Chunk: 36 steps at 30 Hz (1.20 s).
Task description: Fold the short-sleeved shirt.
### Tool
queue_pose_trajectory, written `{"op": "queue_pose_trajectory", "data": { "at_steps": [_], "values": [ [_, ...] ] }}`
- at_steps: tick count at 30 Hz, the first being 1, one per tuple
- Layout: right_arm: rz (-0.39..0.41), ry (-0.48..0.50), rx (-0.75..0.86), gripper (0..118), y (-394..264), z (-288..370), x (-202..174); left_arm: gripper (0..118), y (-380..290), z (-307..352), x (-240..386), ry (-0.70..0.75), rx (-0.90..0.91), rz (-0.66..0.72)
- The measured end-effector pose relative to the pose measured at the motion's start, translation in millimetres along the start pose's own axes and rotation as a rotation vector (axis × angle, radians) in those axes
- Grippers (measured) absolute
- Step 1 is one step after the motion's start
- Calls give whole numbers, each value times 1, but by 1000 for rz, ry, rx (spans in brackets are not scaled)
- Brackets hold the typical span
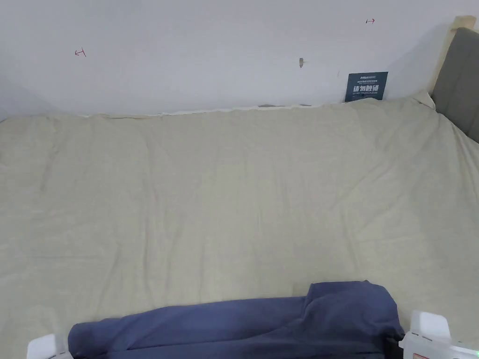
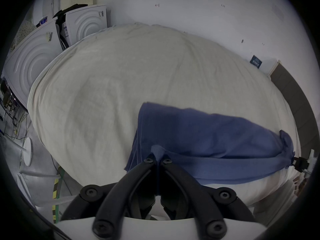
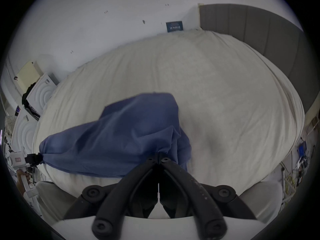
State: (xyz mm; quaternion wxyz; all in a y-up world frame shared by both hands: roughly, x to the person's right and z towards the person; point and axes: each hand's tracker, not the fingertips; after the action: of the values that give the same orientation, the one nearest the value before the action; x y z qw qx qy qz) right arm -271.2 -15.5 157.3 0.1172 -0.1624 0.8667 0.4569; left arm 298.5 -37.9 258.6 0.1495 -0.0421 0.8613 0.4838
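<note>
The bed [image 1: 234, 187] carries the blue shirt [image 1: 262, 322] at its near edge, stretched between both tools; the left gripper [image 2: 157, 159] and the right gripper [image 3: 158, 158] each pinch one end; I judge both should move forward together, keeping the cloth taut.

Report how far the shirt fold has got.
Done: both grippers have a grip. The left gripper and right gripper are each shut on an end of the shirt. In hand: the shirt hangs stretched between them at the near edge of the bed, bunched rather than flat. Left: spreading it flat and making every fold; no neat fold shows yet.
</note>
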Motion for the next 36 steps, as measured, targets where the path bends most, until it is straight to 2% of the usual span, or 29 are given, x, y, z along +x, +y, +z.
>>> {"op": "queue_pose_trajectory", "data": {
  "at_steps": [2,3,4,5,6,7,8,9,10,16,19,23,27,28,29,30,31,32,36],
  "values": [
    [2,-12,2,2,0,2,-5,4,4,5,5,-4,-2,10],
    [6,-23,10,5,1,5,-7,8,16,7,15,0,3,12],
    [14,-33,19,14,4,10,-10,16,16,13,21,0,17,13],
    [23,-50,29,28,7,17,-15,34,15,20,27,-17,34,20],
    [37,-75,60,48,11,25,-20,73,15,29,35,-20,69,18],
    [55,-89,105,79,16,36,-27,99,28,27,28,-26,110,24],
    [70,-89,147,96,21,45,-32,117,30,34,35,-34,143,28],
    [86,-88,201,107,28,55,-39,118,34,44,44,-47,185,29],
    [100,-85,256,110,36,67,-46,115,42,54,47,-79,262,31],
    [173,-24,510,110,73,118,-87,115,89,99,81,-134,557,-33],
    [200,-21,636,110,81,137,-106,115,107,117,100,-109,706,-90],
    [232,-57,758,110,82,151,-124,114,121,126,121,-51,808,-128],
    [261,-74,821,101,79,157,-135,108,125,124,133,-29,875,-164],
    [267,-71,826,90,78,157,-136,97,123,124,135,-44,894,-180],
    [269,-69,829,75,78,158,-137,79,123,124,136,-54,899,-187],
    [270,-70,833,46,78,158,-139,43,123,124,138,-60,898,-196],
    [273,-68,836,18,78,158,-139,14,123,122,139,-66,892,-209],
    [275,-65,836,2,79,158,-140,1,123,122,138,-55,884,-216],
    [284,-61,834,1,81,157,-140,0,125,121,134,-107,861,-217]
  ]
}}
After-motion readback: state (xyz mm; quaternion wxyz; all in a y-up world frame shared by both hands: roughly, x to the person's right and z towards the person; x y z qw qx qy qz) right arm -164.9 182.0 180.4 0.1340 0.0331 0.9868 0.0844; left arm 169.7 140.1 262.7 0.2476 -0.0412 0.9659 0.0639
